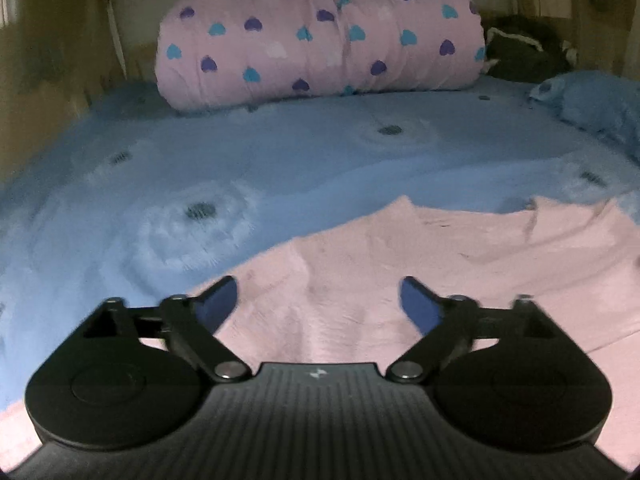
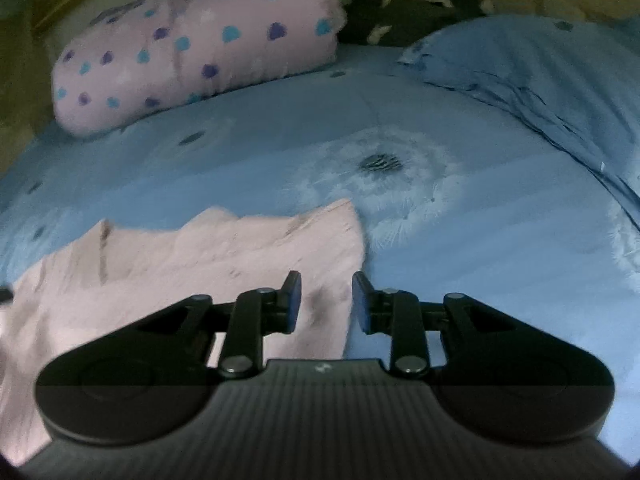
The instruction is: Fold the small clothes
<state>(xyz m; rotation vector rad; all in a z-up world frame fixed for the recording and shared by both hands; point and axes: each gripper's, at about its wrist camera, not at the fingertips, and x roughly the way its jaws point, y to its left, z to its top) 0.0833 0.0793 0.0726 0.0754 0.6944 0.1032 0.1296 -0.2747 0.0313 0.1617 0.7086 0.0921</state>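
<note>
Garment: pink cloth (image 1: 400, 280) lying spread on the blue bed (image 1: 280, 152), at 6 o'clock from the heart-print pillow (image 1: 316, 36)
Handling: likely light, limp, creases easily; best pinched at a hem or corner
Left gripper (image 1: 318, 300): jaws wide apart over the cloth, holding nothing
Right gripper (image 2: 326, 300): jaws partly apart, astride the cloth's right edge, empty

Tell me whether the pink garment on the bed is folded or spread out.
Spread out, mostly. The pink garment lies flat and wrinkled on the blue bedsheet, with no neat fold visible. Its near part is hidden under both grippers.
</note>
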